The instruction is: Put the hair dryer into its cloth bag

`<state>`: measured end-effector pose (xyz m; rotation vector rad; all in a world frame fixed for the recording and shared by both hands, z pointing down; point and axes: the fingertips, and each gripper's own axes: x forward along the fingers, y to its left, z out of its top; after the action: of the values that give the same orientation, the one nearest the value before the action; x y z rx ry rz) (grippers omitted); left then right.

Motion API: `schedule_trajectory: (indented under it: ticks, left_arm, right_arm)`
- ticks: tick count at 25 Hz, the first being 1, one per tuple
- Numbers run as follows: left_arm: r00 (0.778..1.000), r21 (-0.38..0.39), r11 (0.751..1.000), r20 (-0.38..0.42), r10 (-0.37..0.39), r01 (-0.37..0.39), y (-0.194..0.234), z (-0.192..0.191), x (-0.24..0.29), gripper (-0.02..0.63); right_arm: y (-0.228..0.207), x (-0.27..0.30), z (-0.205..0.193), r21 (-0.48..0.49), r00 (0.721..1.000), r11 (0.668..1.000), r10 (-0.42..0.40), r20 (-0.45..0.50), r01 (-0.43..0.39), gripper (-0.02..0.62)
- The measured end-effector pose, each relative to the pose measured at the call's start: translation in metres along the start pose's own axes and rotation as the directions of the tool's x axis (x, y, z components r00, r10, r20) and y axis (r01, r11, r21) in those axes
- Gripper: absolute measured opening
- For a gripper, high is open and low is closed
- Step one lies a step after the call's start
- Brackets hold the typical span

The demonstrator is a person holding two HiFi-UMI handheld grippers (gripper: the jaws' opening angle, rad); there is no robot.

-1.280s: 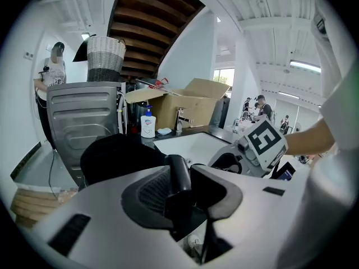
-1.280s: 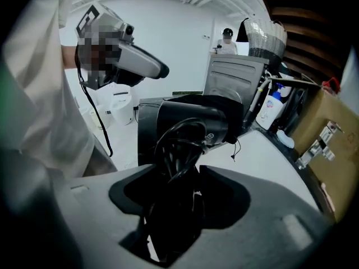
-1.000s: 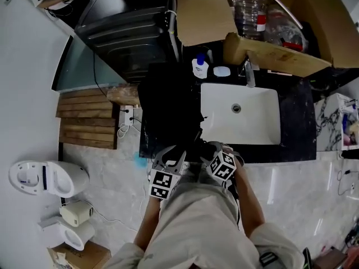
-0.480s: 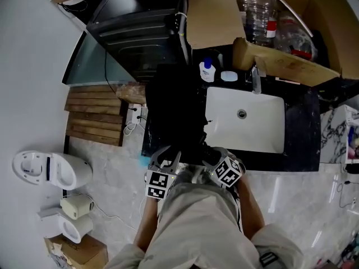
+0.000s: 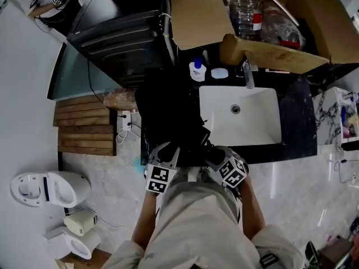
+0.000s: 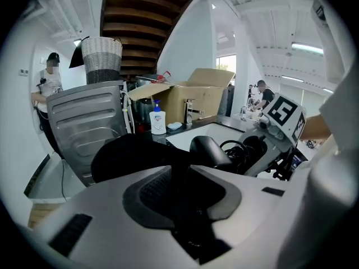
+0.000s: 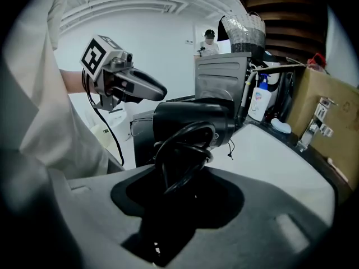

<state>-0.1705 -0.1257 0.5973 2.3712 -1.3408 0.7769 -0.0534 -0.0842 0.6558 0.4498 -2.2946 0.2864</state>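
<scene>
The black cloth bag [image 5: 165, 108] lies slumped on the dark counter left of the sink. My left gripper [image 5: 168, 153] is at the bag's near edge, and a fold of the bag [image 6: 132, 153] runs between its jaws [image 6: 182, 175], which pinch it. The black hair dryer [image 5: 199, 139] is held up close to the bag's near end by my right gripper [image 5: 210, 150]. In the right gripper view, the dryer's body [image 7: 190, 119] points away, and its coiled cord [image 7: 182, 150] and handle sit between the jaws [image 7: 179, 189], gripped. The dryer [image 6: 208, 150] shows beside the bag.
A white sink basin [image 5: 241, 114] with a tap [image 5: 247, 72] lies to the right. A soap bottle [image 5: 197, 69] and an open cardboard box [image 5: 263, 43] of plastic bottles stand behind. A dark machine [image 5: 120, 35] is at back left. On the floor are a wooden mat [image 5: 84, 125] and a toilet [image 5: 47, 186].
My left gripper has shifted slightly along the counter edge with the bag cloth. The right gripper has rolled a little with the dryer. The head view itself has swayed.
</scene>
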Motion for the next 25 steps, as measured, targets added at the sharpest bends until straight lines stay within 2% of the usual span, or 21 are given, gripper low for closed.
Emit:
schedule_trajectory:
  ticks: [6,13,21,25]
  left_arm:
    - [0.996,0.102,0.991,-0.055,-0.077,0.082,0.011,-0.012,0.018,0.081]
    - [0.977,0.192,0.963,-0.142,-0.161,0.187,0.019,-0.033,0.038,0.080]
    - [0.957,0.283,0.929,-0.229,-0.176,0.238,0.020,-0.048,0.057,0.083]
    - [0.953,0.289,0.926,-0.250,-0.170,0.241,0.023,-0.051,0.064,0.026]
  right_arm:
    - [0.003,0.003,0.001,0.069,0.998,0.996,-0.059,-0.031,0.061,0.189]
    - [0.007,0.008,-0.001,0.130,0.992,0.985,-0.109,-0.066,0.117,0.189]
    - [0.006,0.008,-0.001,0.164,0.985,0.973,-0.152,-0.084,0.164,0.189]
    - [0.005,0.006,-0.003,0.173,0.983,0.970,-0.157,-0.091,0.171,0.189]
